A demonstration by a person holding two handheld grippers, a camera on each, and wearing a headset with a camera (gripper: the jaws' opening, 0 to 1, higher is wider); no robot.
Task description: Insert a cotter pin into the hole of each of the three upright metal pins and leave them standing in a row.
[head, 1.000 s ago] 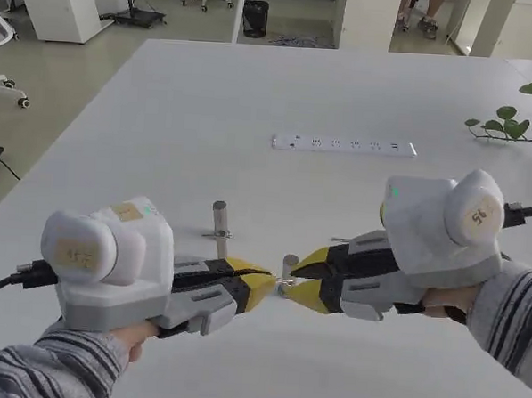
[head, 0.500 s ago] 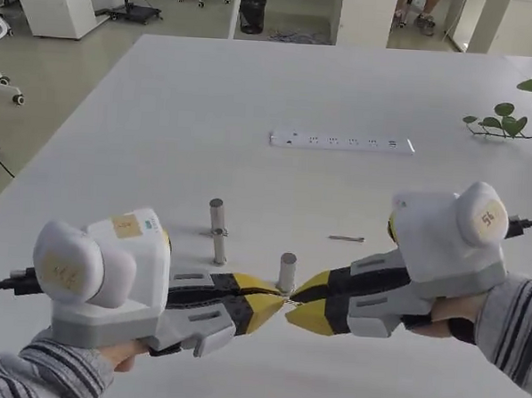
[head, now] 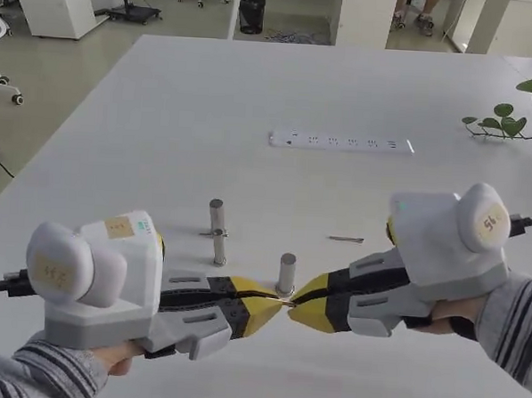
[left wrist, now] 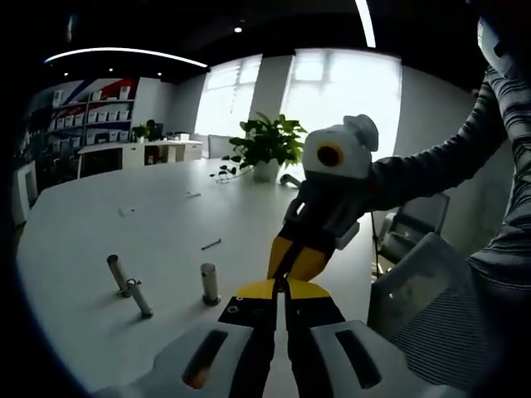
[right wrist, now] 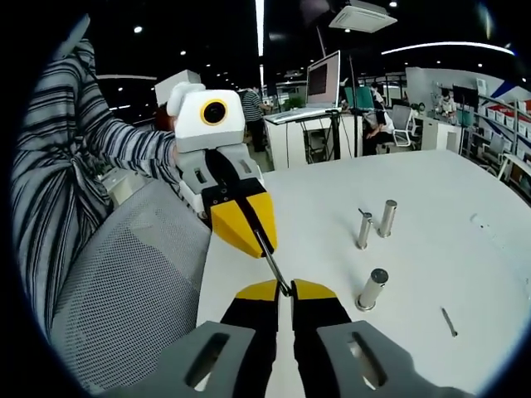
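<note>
"Where were the left tongs [head: 276, 301]?"

"Low over the near part of the white bench [head: 254, 91], yellow tips nose to nose with the right tongs [head: 295, 299]. Both pairs were clenched, each on one end of a thin silver cotter pin [right wrist: 272, 264] that bridged the two tips above the bench."

"And the upright pins?"

"Three short grey metal cylinders stood on the bench. The nearest cylinder [head: 286, 273] rose just beyond the meeting tips, close but apart from them, as the right gripper view made plain. The middle cylinder [head: 220, 249] stood to its left and farther back, with a second cotter pin [head: 211, 234] jutting sideways near its top. The far cylinder [head: 216, 214] stood just behind that one."

"Anything loose?"

"A third cotter pin [head: 346, 239] lay flat on the bench, right of the cylinders and well apart from both tongs. Farther back lay a long white power strip [head: 342, 142], and green leafy sprigs [head: 516, 118] reached in at the right edge. The person's striped sleeves [head: 509, 319] showed behind the tongs."
</note>
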